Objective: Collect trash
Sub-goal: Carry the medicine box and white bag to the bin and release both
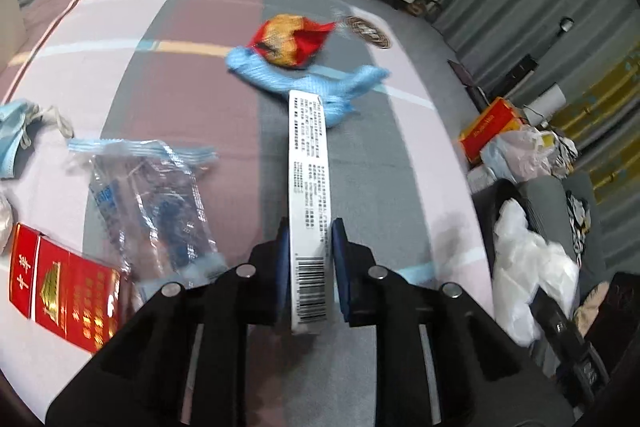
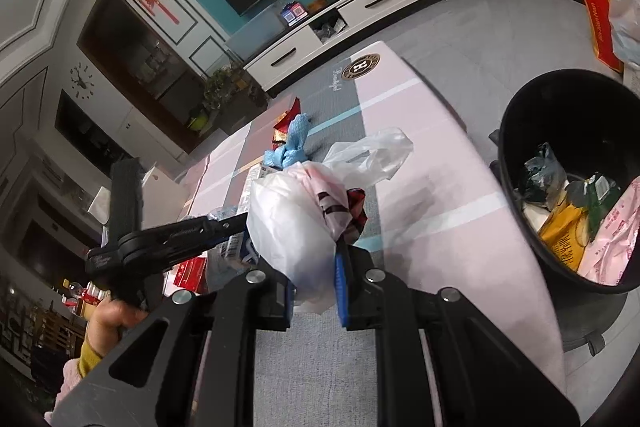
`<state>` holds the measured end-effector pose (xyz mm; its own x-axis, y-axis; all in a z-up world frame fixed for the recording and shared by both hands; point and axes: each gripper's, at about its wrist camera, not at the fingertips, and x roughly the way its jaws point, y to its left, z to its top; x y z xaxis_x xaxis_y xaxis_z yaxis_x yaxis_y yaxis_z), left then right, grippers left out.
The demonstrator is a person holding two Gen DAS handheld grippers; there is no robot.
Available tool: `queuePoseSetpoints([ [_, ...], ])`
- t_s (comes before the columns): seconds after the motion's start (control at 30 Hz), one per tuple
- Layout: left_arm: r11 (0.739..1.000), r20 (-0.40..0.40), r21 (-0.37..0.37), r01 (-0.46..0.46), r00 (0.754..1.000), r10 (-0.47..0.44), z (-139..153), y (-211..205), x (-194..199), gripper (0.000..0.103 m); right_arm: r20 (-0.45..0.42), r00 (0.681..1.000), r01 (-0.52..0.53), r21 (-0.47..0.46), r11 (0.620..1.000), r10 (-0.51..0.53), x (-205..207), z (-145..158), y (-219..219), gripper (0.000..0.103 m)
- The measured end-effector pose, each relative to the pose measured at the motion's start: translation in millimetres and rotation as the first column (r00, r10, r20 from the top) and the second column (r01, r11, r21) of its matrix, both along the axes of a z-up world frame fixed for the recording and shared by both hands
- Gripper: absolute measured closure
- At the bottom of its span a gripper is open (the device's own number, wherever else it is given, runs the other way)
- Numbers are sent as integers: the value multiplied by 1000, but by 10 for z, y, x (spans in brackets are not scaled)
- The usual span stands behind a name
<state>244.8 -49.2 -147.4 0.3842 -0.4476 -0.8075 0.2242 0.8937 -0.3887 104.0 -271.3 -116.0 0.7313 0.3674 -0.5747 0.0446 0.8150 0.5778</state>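
Left tongs (image 1: 310,251) nearly closed on white box (image 1: 308,195), edge-on above table (image 1: 400,187); stiff, light, narrow sides grip fine. Right tongs (image 2: 314,283) clamped on plastic bag (image 2: 292,223); soft, slippery, bunched. Bin (image 2: 520,131) just beside table.

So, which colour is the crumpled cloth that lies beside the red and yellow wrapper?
Light blue cloth; the left wrist view shows it best.
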Motion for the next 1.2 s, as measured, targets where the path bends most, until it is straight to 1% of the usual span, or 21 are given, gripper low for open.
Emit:
queuePoseSetpoints([
  [0.13,995,49,-24,94,994,-93,213,-261,-240,82,15,1000,27,-5,1000,-27,-55,34,-109,86],
  [0.27,982,96,-43,182,980,-177,427,-626,-461,82,25,995,92,-1,996,-92,-139,59,-352,86],
  [0.37,967,119,-69,245,964,-236,538,-913,-585,82,36,984,177,-53,983,-176,-235,103,-567,86],
  [0.47,949,142,-83,303,946,-290,601,-1245,-688,82,49,961,277,-111,955,-273,-369,134,-833,86],
  [0.5,942,146,-85,325,939,-311,611,-1395,-713,82,49,954,298,-111,948,-295,-398,128,-915,86],
  [0.7,908,140,-100,407,909,-392,514,-2073,-807,81,6,907,419,-113,901,-421,-550,-14,-1420,86],
  [0.83,901,122,-83,426,902,-415,349,-2378,-779,81,-33,886,455,-132,880,-463,-594,-128,-1602,86],
  [0.93,903,104,-61,425,903,-418,205,-2525,-726,81,-58,874,471,-148,870,-483,-552,-203,-1677,84],
  [0.97,904,93,-60,424,904,-417,159,-2545,-701,81,-63,870,476,-149,867,-489,-563,-223,-1709,81],
  [1.03,906,77,-63,418,907,-413,83,-2584,-663,81,-82,865,481,-149,864,-496,-553,-279,-1753,78],
  [1.07,907,74,-68,415,909,-410,64,-2594,-646,79,-92,866,478,-139,867,-492,-558,-317,-1777,75],
  [1.1,907,73,-78,414,910,-409,50,-2600,-632,70,-103,865,478,-125,869,-491,-561,-353,-1799,70],
  [1.13,906,74,-84,414,910,-408,54,-2605,-630,62,-113,862,482,-119,868,-494,-564,-374,-1809,68],
  [1.2,902,92,-93,421,906,-414,81,-2592,-659,54,-118,855,493,-120,862,-505,-567,-389,-1821,64],
])
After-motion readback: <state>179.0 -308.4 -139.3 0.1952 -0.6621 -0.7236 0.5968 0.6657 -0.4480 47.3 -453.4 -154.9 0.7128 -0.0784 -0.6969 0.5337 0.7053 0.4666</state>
